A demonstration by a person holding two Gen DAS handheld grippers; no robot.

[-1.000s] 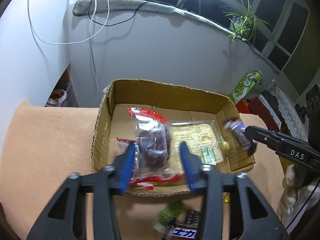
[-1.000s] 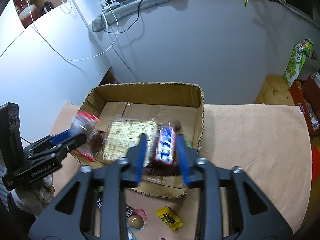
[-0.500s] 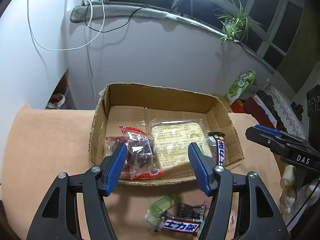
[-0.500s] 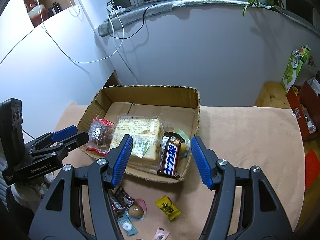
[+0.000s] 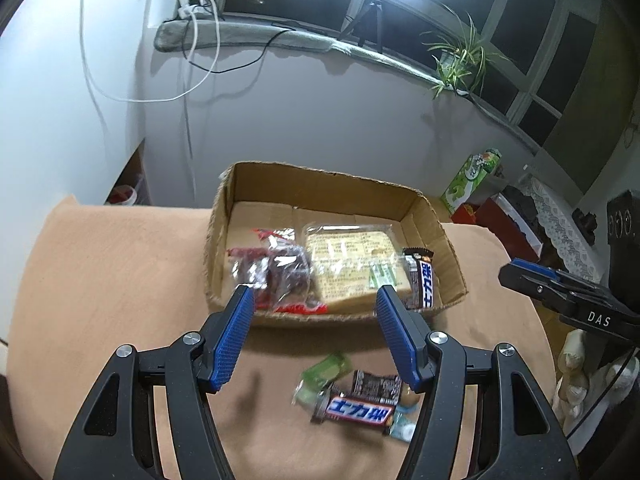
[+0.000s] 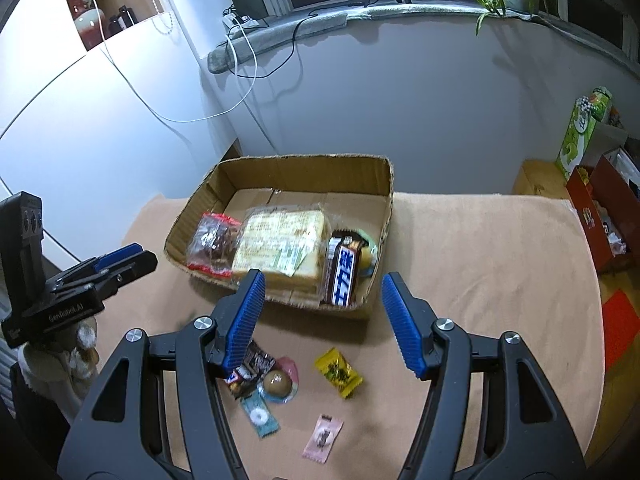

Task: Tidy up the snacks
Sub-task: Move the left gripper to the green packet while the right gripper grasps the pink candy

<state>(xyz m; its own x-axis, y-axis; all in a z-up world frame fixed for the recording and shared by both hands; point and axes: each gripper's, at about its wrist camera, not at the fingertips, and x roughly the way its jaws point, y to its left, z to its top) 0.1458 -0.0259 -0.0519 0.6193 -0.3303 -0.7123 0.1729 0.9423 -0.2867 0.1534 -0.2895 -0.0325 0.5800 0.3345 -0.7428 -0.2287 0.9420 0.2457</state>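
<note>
A cardboard box [image 5: 420, 208] [image 6: 384, 184] sits on the tan table. In it lie a red-edged bag of dark snacks [image 5: 280, 272] [image 6: 212, 242], a bread pack [image 5: 352, 264] [image 6: 280, 240] and a chocolate bar [image 5: 421, 280] [image 6: 344, 270]. My left gripper [image 5: 314, 300] is open and empty, short of the box's front wall. My right gripper [image 6: 322, 284] is open and empty, above the front wall. Loose snacks lie in front: a chocolate bar [image 5: 358, 410], a green packet [image 5: 326, 368], a yellow candy [image 6: 338, 372], a pink packet [image 6: 323, 438], a round brown sweet [image 6: 276, 384].
A green carton [image 5: 472, 178] [image 6: 582, 128] and red boxes [image 6: 600, 216] stand at the right, beyond the table. The wall is close behind the box. Each gripper shows in the other's view, left [image 6: 116, 268] and right [image 5: 532, 282].
Both grippers let go of their snacks into the box, opened and drew back toward me. The red-edged bag and the chocolate bar now lie in the box.
</note>
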